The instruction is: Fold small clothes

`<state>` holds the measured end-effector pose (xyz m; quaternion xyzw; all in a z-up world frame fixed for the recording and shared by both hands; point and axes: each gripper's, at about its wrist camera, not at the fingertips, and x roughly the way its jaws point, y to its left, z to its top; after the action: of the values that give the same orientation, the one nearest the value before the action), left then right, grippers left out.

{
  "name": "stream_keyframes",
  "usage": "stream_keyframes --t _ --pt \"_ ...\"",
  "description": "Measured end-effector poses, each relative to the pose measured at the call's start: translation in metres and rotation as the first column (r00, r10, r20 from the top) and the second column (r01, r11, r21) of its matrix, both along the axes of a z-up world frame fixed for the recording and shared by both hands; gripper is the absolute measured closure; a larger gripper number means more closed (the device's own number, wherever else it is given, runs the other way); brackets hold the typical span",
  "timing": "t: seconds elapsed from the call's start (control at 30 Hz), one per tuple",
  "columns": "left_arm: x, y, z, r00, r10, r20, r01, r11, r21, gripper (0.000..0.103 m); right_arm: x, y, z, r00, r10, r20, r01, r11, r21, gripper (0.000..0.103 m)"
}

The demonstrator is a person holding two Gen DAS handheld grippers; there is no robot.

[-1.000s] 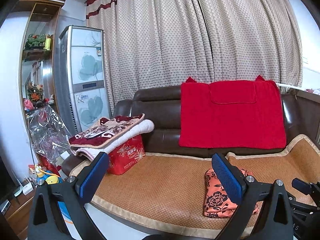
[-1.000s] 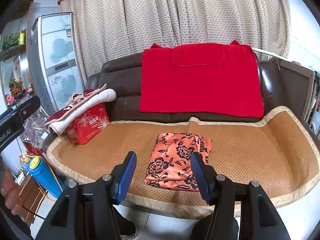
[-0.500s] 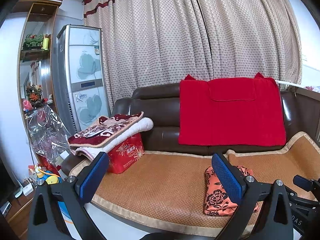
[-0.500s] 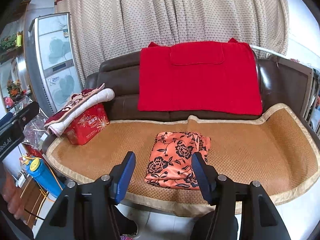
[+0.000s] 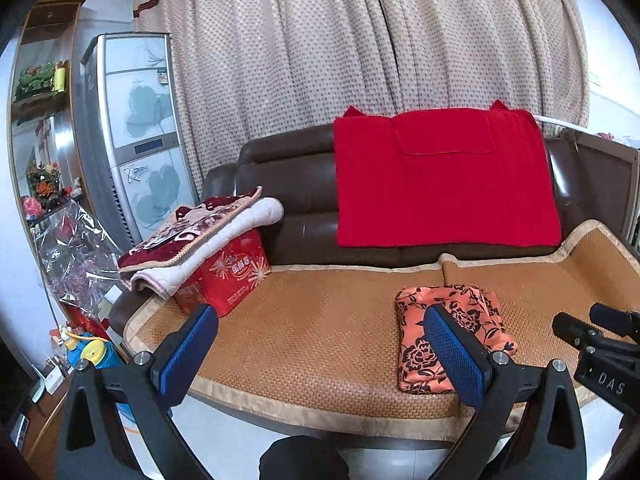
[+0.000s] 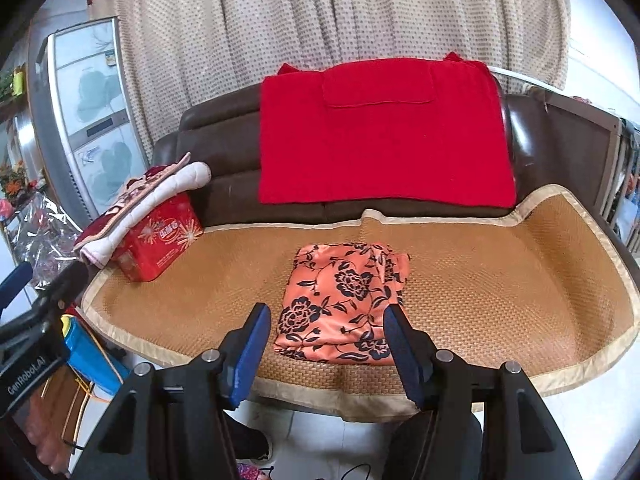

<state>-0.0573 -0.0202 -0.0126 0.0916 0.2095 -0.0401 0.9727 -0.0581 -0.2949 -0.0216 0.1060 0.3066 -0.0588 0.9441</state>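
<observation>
Looking along our left gripper, spread wide and empty, we see the folded floral garment on the woven sofa mat. Our right gripper, also wide and empty, frames it, probably ready for a pickup.

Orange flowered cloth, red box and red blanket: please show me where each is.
orange flowered cloth (image 6: 344,300), right wrist view, middle of its folded top.
red box (image 6: 160,238), right wrist view, its front face.
red blanket (image 5: 444,188), left wrist view, centre of the hanging part.
</observation>
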Motion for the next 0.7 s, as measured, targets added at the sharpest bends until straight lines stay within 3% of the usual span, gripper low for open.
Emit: stream_keyframes --t 0.7 --pt "0.033 -0.026 -0.009 0.998 -0.037 -0.057 0.037 0.999 0.003 0.001 0.019 -0.016 -0.014 0.996 -0.029 -0.085 0.031 0.999 0.026 0.040"
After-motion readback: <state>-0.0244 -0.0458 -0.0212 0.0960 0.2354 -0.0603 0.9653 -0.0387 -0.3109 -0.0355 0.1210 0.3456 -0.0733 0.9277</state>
